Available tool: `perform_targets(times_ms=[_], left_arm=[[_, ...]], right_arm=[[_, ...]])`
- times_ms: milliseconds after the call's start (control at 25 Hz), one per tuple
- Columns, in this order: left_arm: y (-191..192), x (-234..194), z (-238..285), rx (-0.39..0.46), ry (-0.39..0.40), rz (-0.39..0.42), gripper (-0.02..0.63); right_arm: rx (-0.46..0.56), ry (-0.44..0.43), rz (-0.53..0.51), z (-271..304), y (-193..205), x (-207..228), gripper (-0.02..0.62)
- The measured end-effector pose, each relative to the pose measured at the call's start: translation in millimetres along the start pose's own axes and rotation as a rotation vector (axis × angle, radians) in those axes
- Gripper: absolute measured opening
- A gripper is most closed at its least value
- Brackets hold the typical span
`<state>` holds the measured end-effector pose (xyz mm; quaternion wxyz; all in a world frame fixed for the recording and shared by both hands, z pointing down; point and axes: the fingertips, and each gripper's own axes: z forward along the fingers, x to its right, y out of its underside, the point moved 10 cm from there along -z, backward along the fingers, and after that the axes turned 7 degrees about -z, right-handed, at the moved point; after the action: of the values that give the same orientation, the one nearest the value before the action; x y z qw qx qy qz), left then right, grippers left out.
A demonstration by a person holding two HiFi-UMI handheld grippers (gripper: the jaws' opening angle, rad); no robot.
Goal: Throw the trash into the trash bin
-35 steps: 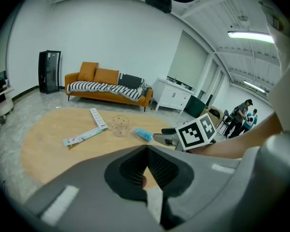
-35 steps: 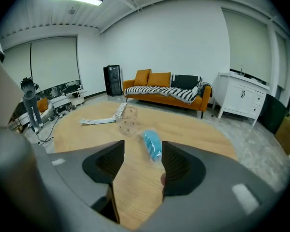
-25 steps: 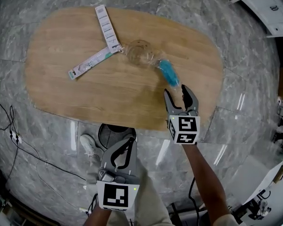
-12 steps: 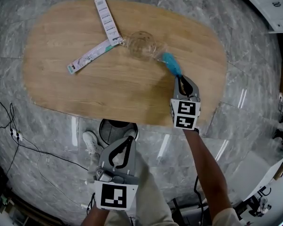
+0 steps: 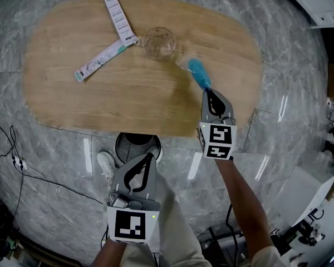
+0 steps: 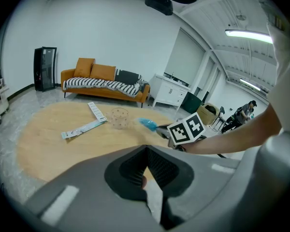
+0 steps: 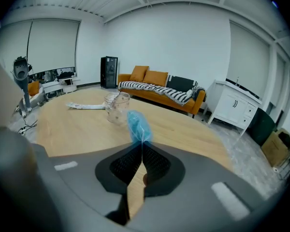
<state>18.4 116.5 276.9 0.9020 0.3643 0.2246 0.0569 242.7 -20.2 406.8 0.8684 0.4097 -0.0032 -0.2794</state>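
A blue plastic wrapper [image 5: 199, 74] [image 7: 137, 124] sits at the tip of my right gripper [image 5: 207, 91] [image 7: 142, 144] over the right part of the oval wooden table [image 5: 72, 104]. The jaws have just closed and are shut on its near end. A clear plastic cup [image 5: 158, 42] [image 7: 116, 108] stands behind it. Two long printed packets [image 5: 118, 16] [image 5: 100, 60] lie at the table's far left. My left gripper [image 5: 149, 156] [image 6: 146, 149] hangs shut and empty off the table's near edge, above the round black trash bin [image 5: 134, 147], which it partly hides.
The floor is grey marble, with cables [image 5: 16, 160] at the left and a white shoe [image 5: 104, 168] beside the bin. Across the room are an orange sofa [image 7: 159, 83] and a white cabinet [image 7: 237, 110]. My right gripper's marker cube [image 6: 186, 129] shows in the left gripper view.
My right gripper went from open to shut on the blue wrapper's end and drew it away from the cup. The left gripper kept its place.
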Motion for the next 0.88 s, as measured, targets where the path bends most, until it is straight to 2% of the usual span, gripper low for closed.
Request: perform_targets(times_ms=[480,880], left_arm=[[20,-10,-33,0.002,0.000,-0.001,0.000],[42,-30,-67,-0.018,0.037,0.061,0.000]], right_arm=[[0.050,-0.024,0.043,-67,-7,-45,0.032],[0.077,-0.054,0.062,-114,-6,-108,0.031]])
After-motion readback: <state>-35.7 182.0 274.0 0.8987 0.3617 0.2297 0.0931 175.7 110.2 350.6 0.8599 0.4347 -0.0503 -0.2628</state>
